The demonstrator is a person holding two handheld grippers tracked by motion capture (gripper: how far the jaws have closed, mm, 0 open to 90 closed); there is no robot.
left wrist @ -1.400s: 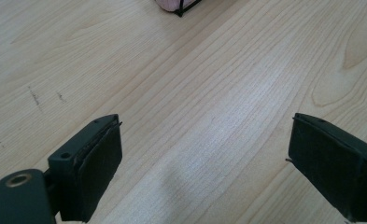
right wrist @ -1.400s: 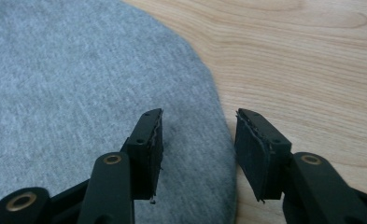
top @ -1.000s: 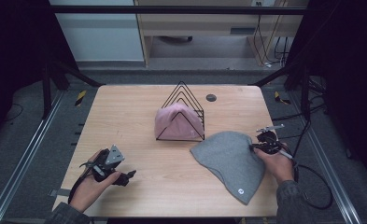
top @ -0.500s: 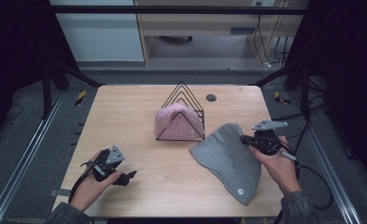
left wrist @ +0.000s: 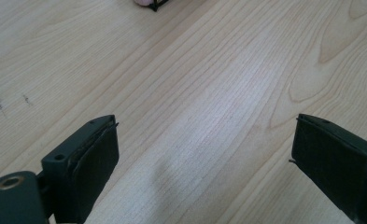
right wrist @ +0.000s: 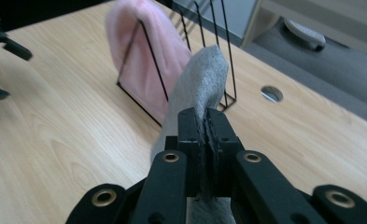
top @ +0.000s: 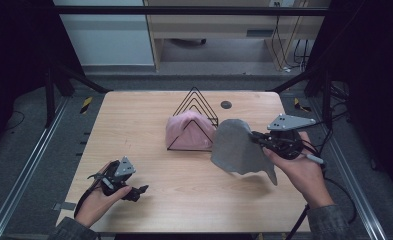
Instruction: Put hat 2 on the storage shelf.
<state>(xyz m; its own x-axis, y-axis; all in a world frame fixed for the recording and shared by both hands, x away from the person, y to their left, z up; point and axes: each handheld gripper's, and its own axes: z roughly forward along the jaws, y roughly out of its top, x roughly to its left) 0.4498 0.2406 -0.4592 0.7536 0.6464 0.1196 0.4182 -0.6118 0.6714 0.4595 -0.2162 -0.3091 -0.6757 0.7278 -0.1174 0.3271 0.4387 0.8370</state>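
The tabletop (top: 149, 110) is filling the middle of the high view. Right of centre, the grey hat (top: 236, 147) is hanging clear of the wood, just beside the black wire rack (top: 196, 105) that is holding the pink hat (top: 184, 131). The right claw (top: 256, 138) is pinching the grey hat's edge, jaws clamped together on the fabric. At lower left, the left claw (top: 140, 190) is resting with jaws wide apart, gripping nothing.
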